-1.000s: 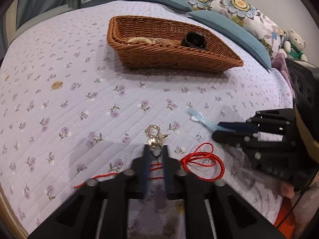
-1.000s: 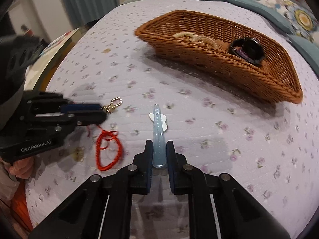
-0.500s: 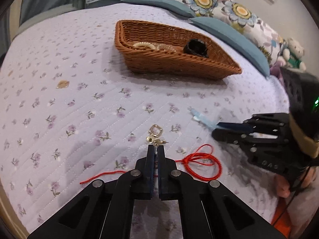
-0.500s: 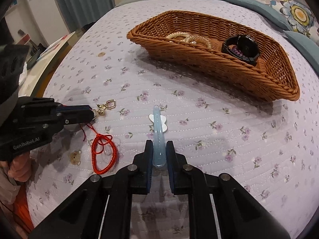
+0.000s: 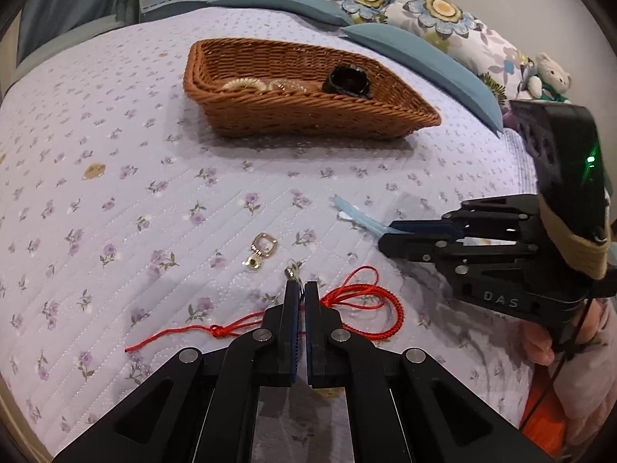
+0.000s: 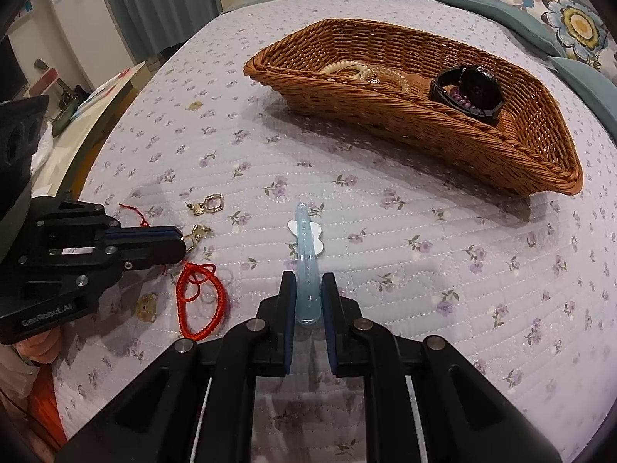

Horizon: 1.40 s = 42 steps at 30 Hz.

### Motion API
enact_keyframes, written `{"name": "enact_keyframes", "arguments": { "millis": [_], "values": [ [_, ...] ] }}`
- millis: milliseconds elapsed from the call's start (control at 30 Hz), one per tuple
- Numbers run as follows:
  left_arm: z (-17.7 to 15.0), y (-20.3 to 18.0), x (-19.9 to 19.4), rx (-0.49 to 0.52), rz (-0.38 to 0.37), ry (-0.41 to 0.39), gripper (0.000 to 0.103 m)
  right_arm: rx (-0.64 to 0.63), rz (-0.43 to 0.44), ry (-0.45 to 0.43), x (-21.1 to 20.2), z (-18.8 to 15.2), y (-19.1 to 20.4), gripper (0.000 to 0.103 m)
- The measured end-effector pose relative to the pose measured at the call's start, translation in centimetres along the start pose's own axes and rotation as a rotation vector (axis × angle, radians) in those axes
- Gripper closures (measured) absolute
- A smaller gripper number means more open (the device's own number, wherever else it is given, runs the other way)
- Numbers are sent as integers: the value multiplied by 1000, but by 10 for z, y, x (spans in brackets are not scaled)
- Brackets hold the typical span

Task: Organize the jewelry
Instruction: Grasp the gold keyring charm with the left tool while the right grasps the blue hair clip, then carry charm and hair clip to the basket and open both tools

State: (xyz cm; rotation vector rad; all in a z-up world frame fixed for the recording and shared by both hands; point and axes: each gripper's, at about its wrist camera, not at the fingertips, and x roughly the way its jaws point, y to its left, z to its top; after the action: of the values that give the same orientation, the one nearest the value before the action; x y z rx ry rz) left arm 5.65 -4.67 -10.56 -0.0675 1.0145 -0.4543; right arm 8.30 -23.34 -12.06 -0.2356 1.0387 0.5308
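Cloth, wicker, metal and plastic
Matt quilted lilac floral bedspread (image 6: 424, 289); rough brown woven wicker basket (image 6: 385, 115); shiny gold metal clasp (image 5: 263, 249); glossy translucent blue plastic hair clip (image 6: 306, 266).

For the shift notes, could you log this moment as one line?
left gripper: shut on gold earring | right gripper: shut on blue hair clip | wicker basket: watch, bracelets inside

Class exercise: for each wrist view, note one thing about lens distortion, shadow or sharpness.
Left wrist view: fisheye bows the bed's far edge, dark corners; the wicker basket casts a soft shadow toward the camera. Right wrist view: same curvature; the blue hair clip looks sharp, the room at left is dim.
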Motion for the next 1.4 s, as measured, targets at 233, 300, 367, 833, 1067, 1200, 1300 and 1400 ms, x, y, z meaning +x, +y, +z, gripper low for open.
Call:
{"name": "enact_keyframes", "arguments": {
  "millis": [233, 300, 367, 833, 1067, 1200, 1300, 1400],
  "values": [
    [1, 5, 6, -23, 20, 18, 99, -2, 1, 3, 0, 0, 0, 86],
    [3, 5, 8, -29, 13, 21, 98, -3, 1, 3, 1, 1, 1, 86],
    [4, 5, 10, -32, 6, 22, 95, -4, 1, 5, 2, 1, 2, 86],
    [8, -10, 18, 42, 37, 1, 101, -37, 14, -49, -9, 2, 10, 87],
    [9, -18, 4, 75, 9, -46, 101, -44, 28, -96, -22, 5, 13, 87],
    [16, -16, -9, 65, -11, -81, 101, -11, 46, -115, -28, 6, 6, 87],
    [24, -12, -23, 49, -32, -116, 102, 22, 90, -156, -41, 7, -2, 87],
    [35, -11, -35, 52, -39, -148, 102, 58, 136, -193, -53, 8, -9, 87]
  ]
}}
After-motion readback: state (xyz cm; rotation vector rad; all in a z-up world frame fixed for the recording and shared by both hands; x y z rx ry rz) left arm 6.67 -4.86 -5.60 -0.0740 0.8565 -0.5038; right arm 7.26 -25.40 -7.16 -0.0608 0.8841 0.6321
